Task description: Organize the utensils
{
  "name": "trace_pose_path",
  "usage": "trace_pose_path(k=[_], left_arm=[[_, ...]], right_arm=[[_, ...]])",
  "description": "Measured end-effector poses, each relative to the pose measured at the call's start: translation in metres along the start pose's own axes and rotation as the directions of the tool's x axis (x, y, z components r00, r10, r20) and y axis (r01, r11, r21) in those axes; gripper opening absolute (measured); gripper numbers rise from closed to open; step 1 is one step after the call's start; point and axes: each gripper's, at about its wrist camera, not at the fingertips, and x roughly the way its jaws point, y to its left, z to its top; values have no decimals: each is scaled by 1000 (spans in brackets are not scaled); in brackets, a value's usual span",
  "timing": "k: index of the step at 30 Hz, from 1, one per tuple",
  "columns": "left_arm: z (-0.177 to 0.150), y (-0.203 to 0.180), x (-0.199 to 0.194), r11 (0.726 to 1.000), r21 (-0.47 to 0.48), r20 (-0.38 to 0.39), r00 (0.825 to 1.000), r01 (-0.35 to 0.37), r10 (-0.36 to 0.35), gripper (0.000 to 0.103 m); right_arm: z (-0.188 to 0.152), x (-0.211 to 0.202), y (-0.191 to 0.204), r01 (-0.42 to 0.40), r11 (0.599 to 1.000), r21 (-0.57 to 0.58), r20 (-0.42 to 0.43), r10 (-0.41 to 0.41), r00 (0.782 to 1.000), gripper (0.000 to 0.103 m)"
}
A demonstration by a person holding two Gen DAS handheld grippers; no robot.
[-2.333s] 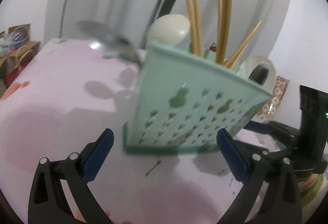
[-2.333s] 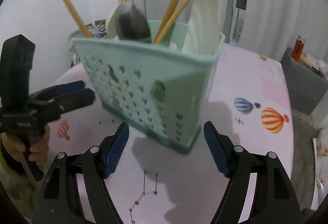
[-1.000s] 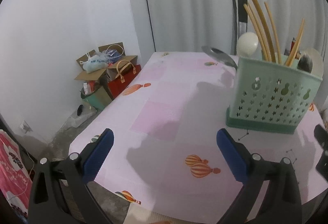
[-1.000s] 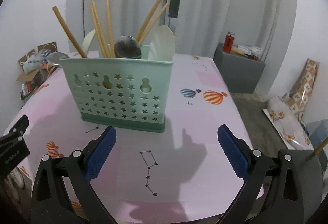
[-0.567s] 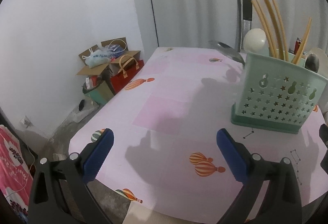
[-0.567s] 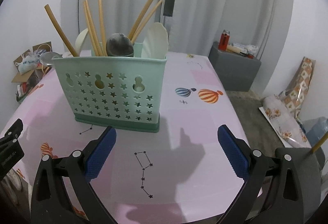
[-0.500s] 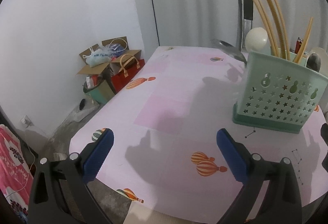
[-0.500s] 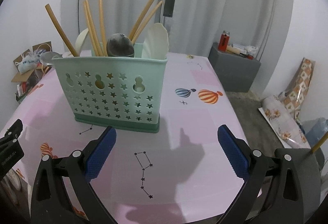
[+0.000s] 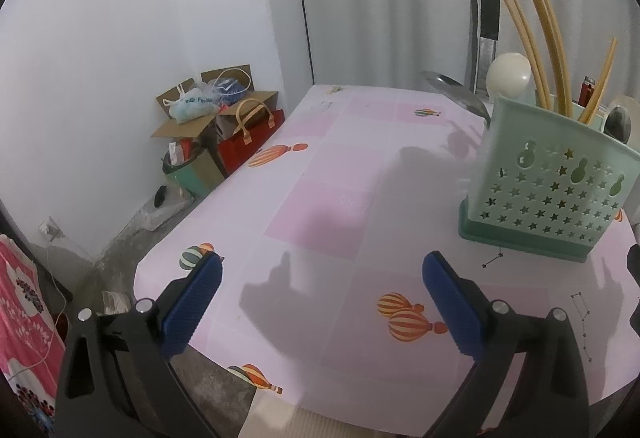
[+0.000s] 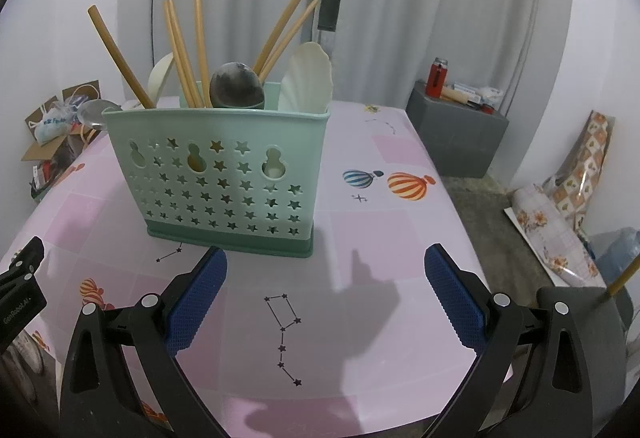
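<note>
Mint utensil caddy (image 10: 224,173) upright on the pink tabletop (image 10: 360,238), centre-left of the right wrist frame, beyond the right gripper (image 10: 326,302) and apart from it. Right gripper spread wide, holding nothing. Left gripper (image 9: 320,302) likewise wide and empty (caddy at right edge there (image 9: 548,177)). Chopsticks (image 10: 180,41) and spoons (image 10: 236,85) standing inside.
</note>
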Motion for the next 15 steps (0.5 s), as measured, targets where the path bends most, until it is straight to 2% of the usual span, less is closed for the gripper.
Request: trace_pose_path(k=[15], left_arm=[[0, 1, -1, 1000, -3, -3, 1000, -2, 2, 98]], right_arm=[[-1, -3, -1, 0, 1000, -3, 4, 0, 1000, 95]])
